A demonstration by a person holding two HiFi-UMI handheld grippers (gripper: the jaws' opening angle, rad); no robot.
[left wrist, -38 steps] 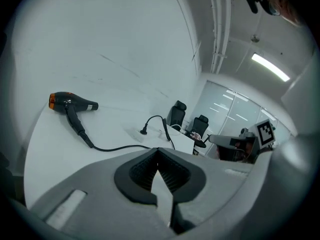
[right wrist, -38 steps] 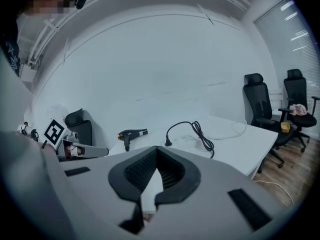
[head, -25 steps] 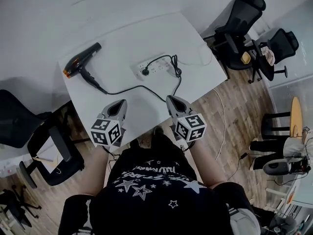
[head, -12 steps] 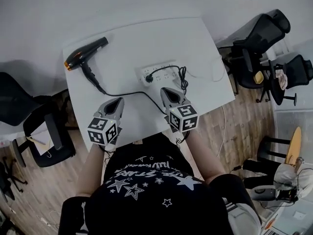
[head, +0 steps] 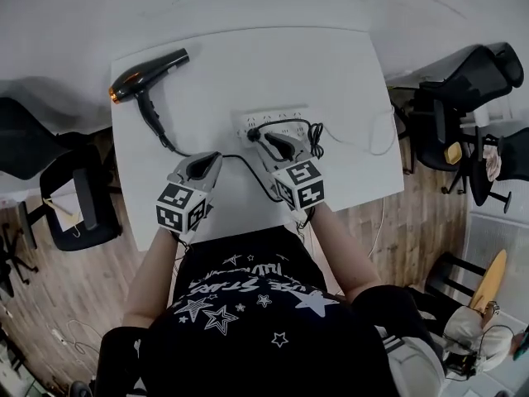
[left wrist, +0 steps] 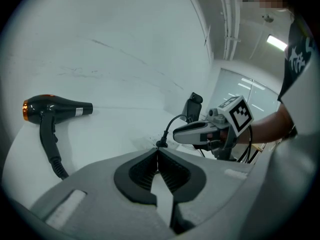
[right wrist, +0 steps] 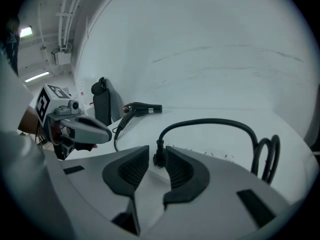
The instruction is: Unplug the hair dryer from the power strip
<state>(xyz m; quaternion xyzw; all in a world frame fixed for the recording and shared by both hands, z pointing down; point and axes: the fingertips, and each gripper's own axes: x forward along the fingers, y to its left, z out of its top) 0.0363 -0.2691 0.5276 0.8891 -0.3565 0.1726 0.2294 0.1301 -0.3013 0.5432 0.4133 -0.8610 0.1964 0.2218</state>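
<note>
A black hair dryer point(head: 149, 74) with an orange rear lies at the white table's far left; it also shows in the left gripper view as hair dryer point(left wrist: 54, 107). Its black cord runs to a plug point(head: 253, 135) seated in the white power strip point(head: 285, 121). My right gripper point(head: 264, 137) is open at the strip, and the plug point(right wrist: 159, 158) stands between the tips of the right gripper point(right wrist: 157, 156). The left gripper point(head: 212, 159) hovers over the table left of it; its jaws point(left wrist: 156, 153) are shut and hold nothing.
The dryer cord forms a bundled loop point(right wrist: 265, 156) just right of the plug. A thin white cable point(head: 368, 145) trails from the strip toward the table's right edge point(head: 395, 139). Black office chairs point(head: 463, 81) stand at the right, another chair point(head: 74, 213) at the left.
My right gripper has moved forward across the table until its open jaws straddle the plug. The left gripper has shifted slightly forward. The head view has moved over the table.
</note>
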